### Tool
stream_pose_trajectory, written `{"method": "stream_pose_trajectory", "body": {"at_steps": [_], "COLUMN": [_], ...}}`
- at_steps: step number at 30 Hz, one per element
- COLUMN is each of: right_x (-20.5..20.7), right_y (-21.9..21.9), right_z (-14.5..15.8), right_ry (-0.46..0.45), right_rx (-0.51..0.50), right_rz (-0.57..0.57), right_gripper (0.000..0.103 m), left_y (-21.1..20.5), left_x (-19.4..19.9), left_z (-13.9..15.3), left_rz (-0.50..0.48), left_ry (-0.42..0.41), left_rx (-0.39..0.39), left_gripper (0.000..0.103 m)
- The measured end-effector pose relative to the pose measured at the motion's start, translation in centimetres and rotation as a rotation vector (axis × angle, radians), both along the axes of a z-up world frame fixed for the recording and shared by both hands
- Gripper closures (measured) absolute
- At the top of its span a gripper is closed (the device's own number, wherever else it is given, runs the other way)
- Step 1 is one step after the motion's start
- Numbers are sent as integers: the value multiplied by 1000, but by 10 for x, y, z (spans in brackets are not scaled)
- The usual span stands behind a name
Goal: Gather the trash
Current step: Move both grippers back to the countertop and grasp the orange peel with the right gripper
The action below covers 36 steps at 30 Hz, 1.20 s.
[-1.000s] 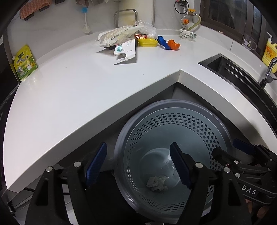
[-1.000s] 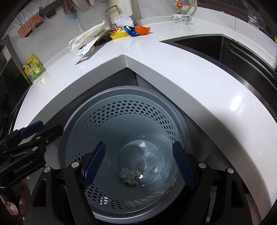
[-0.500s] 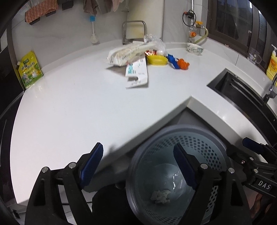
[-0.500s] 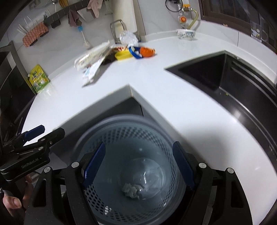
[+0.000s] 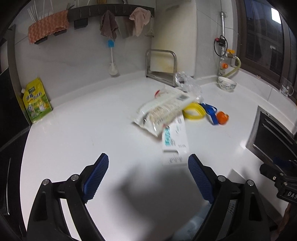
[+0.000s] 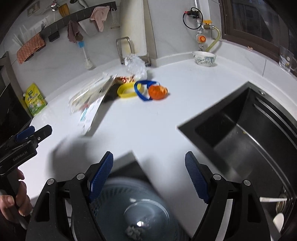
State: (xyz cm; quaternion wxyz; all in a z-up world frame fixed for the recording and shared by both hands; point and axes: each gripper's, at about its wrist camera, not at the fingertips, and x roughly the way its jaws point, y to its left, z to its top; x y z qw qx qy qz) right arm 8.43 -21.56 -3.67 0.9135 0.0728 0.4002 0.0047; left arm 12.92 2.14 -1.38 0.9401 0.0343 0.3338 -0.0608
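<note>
A heap of trash lies at the back of the white counter (image 5: 92, 133): a white plastic packet (image 5: 163, 111), a white and teal paper (image 5: 174, 137), a yellow lid (image 5: 194, 112), a blue ring (image 5: 210, 111), an orange piece (image 5: 222, 116) and crumpled clear film (image 5: 187, 83). My left gripper (image 5: 148, 159) hangs over the near counter, its jaws opening with nothing between them. My right gripper (image 6: 148, 156) is open and empty above the counter's inner corner. Below it stands the grey perforated bin (image 6: 111, 213) with a crumpled paper wad (image 6: 134, 231) inside.
A black sink (image 6: 241, 133) is sunk into the counter on the right. A patterned bowl (image 5: 226, 84), a metal rack (image 5: 161, 63) and a green-yellow pouch (image 5: 36, 101) stand along the back wall. Cloths hang on a rail (image 5: 111, 11) above.
Both grippers have risen and tilted up from over the bin toward the counter. The bin has slid to the bottom of both views. The left jaws have widened.
</note>
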Motion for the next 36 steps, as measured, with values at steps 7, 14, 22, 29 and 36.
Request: {"method": "stream_pose_trajectory", "body": {"at_steps": [7,14,22,29,36], "right_x": [61,118,162,182,194], "right_y": [-7,-21,-29,-29,-26], "right_z": [2,-9,-29,-36,-45], "right_ry": [-18,-6,50,75,98], "right_rx": [-30,-52,-30,-37,-64], "right_rz": [-17,-46,-45,-50,-43], "right_gripper": [27,27,27,27,27], "left_y": [5,-3,-11,-11,-13], "left_x": [48,68,82,87,90], "left_z": [-1,-3,-6,-6,-7], "left_rz": [-23,-44,-63,-61,-59], "left_ry": [-2,-5,-17,-17,-17], "left_rx": [-13,-33,-25,-27,-17], "left_gripper": [17,17,17,17,17]}}
